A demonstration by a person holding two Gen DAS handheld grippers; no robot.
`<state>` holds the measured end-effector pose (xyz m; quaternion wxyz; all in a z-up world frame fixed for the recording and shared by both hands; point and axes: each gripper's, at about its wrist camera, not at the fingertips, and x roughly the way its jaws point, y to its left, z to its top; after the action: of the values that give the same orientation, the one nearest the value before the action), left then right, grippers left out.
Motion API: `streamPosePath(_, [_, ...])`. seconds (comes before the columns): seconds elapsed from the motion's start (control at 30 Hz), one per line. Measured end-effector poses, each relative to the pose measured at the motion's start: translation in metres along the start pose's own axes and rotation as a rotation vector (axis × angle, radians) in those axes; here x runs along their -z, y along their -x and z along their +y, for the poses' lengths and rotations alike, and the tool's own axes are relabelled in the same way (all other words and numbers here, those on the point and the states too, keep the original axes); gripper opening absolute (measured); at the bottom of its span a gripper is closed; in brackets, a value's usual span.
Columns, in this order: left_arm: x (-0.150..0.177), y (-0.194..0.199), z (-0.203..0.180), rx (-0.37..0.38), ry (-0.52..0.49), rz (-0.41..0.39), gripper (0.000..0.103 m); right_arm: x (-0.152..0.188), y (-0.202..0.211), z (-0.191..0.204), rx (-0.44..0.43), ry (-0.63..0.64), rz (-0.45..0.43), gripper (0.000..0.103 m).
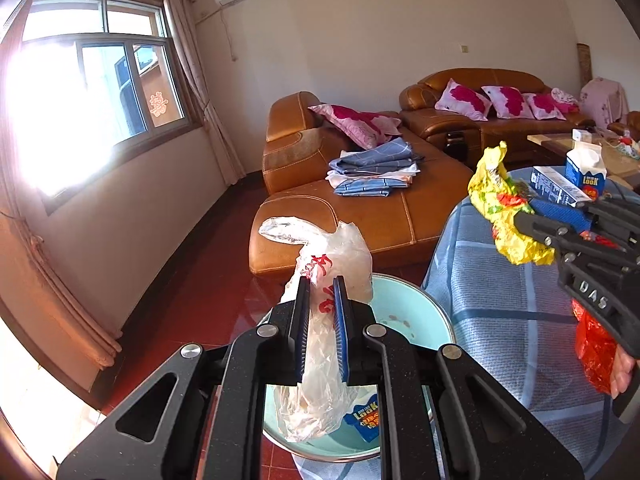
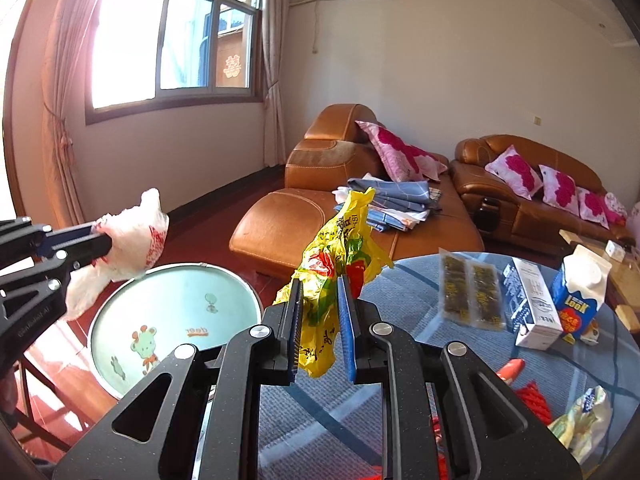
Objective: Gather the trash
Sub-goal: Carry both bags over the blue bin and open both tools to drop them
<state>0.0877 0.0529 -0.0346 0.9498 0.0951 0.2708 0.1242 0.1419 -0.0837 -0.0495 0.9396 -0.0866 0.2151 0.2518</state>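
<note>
Blue checked tablecloth (image 2: 400,280), left gripper (image 1: 322,312) clamping clear bag (image 1: 340,260), right gripper (image 2: 318,308) clamping crumpled yellow bag (image 2: 340,248)

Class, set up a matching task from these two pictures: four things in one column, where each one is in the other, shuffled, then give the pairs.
1. white bag
2. yellow wrapper
3. milk carton
4. folded sheets

A. on the sofa
B. in the left hand-held gripper
C. standing on the table
D. in the right hand-held gripper

Pairs: 1-B, 2-D, 3-C, 4-A
</note>
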Motion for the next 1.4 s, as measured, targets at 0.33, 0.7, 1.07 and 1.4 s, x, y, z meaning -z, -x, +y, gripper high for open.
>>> streamPosePath(0.33, [0.004, 0.003, 0.015, -0.040, 0.008, -0.011, 0.011, 0.007, -0.019, 0.029, -0.051, 0.116, 0.023, 0.017])
streamPosePath(0.7, [0.009, 0.006, 0.022, -0.058, 0.014, -0.022, 0.011, 0.010, -0.030, 0.042, -0.106, 0.173, 0.070, 0.018])
streamPosePath(1.07, [0.013, 0.002, 0.020, -0.063, 0.000, -0.003, 0.011, 0.012, -0.031, 0.050, -0.161, 0.214, 0.081, 0.018])
streamPosePath(1.4, [0.014, -0.001, 0.018, -0.058, -0.013, 0.006, 0.011, 0.012, -0.030, 0.050, -0.199, 0.228, 0.072, 0.018])
